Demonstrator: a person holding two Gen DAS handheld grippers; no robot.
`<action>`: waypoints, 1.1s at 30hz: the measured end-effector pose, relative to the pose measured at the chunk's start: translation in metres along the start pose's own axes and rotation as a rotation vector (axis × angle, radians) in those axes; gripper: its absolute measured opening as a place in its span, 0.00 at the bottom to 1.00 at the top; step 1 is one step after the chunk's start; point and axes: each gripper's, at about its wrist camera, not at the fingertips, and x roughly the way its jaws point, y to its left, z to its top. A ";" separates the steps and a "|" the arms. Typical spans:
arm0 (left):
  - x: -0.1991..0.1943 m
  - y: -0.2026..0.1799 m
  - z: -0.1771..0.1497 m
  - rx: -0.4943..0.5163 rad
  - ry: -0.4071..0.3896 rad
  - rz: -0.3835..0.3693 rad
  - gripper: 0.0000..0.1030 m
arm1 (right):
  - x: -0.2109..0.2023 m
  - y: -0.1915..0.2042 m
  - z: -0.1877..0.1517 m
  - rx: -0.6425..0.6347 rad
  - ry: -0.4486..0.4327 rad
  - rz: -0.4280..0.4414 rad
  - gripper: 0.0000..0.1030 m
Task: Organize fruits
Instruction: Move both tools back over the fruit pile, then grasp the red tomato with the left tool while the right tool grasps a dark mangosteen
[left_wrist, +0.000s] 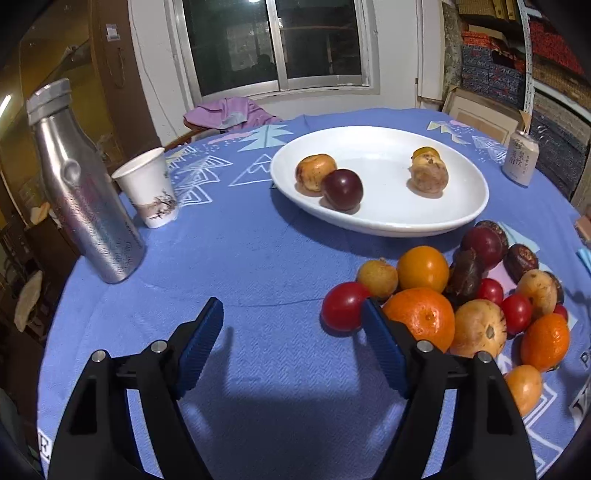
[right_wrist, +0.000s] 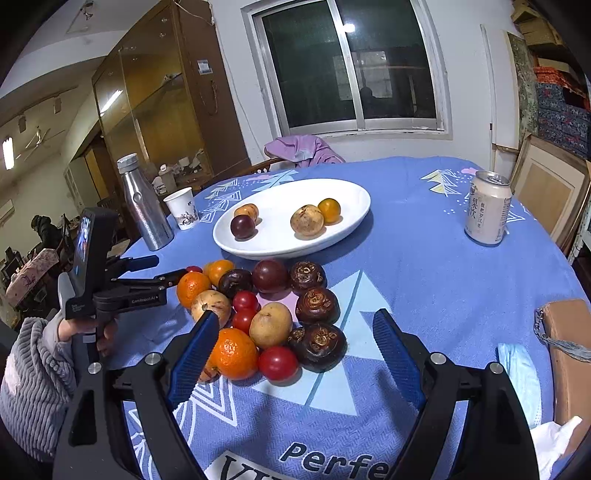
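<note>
Black left gripper (left_wrist: 291, 325) angled down, jaws apart beside tomato (left_wrist: 342, 305)

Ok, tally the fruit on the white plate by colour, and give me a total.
Dark purple fruit: 1
Tan fruits: 2
Orange-yellow fruit: 1
Total on the white plate: 4
</note>
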 end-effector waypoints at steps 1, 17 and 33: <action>0.002 0.001 0.001 -0.018 0.007 -0.033 0.73 | 0.001 0.001 0.000 -0.003 0.003 -0.001 0.84; 0.015 -0.011 0.000 0.025 0.055 -0.064 0.65 | 0.001 -0.002 0.000 0.013 0.014 0.007 0.84; 0.027 -0.012 0.001 -0.014 0.103 -0.200 0.30 | 0.009 -0.004 -0.002 0.018 0.042 0.006 0.84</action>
